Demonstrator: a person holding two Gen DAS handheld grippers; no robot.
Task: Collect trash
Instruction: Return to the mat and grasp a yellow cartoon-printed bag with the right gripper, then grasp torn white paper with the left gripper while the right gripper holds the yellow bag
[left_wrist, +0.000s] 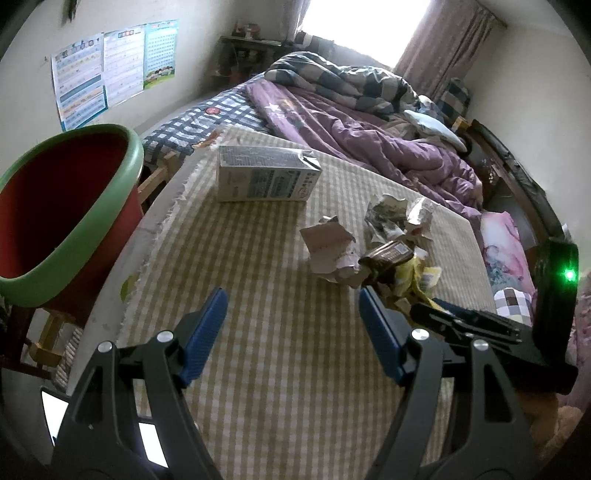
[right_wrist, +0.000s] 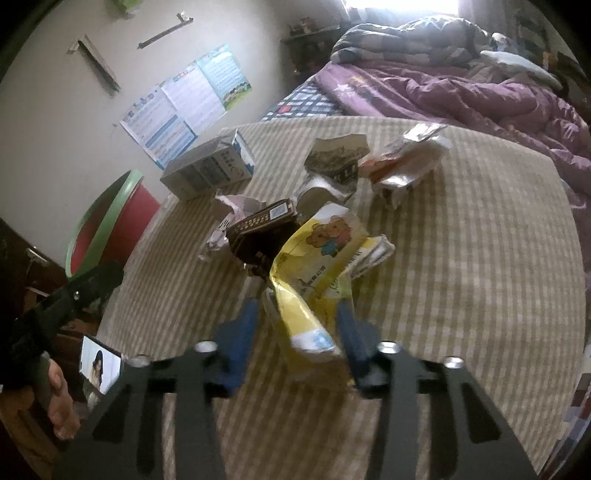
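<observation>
Clamping on the yellow wrapper (right_wrist: 314, 280) with the right gripper (right_wrist: 295, 325), jaws pinching its crumpled lower part near the middle of the checked mat (right_wrist: 461, 266); standing apart and empty on the left gripper (left_wrist: 291, 328), hovering over bare mat toward the near edge. Judging the grip a little thin: squeezing firmly and lifting slowly, so as not to be dragging along the dark brown packet (right_wrist: 258, 229) touching the wrapper. Carrying then toward the red bin (left_wrist: 55, 214) with the green rim, beyond the mat's left edge. Counting the trash: one yellow wrapper, one brown packet, one white carton (left_wrist: 266, 177) lying toward the far left corner, one torn pale paper (left_wrist: 325, 247), one crumpled printed paper (right_wrist: 336, 162), one silver-and-orange wrapper (right_wrist: 406, 162); one bin.
</observation>
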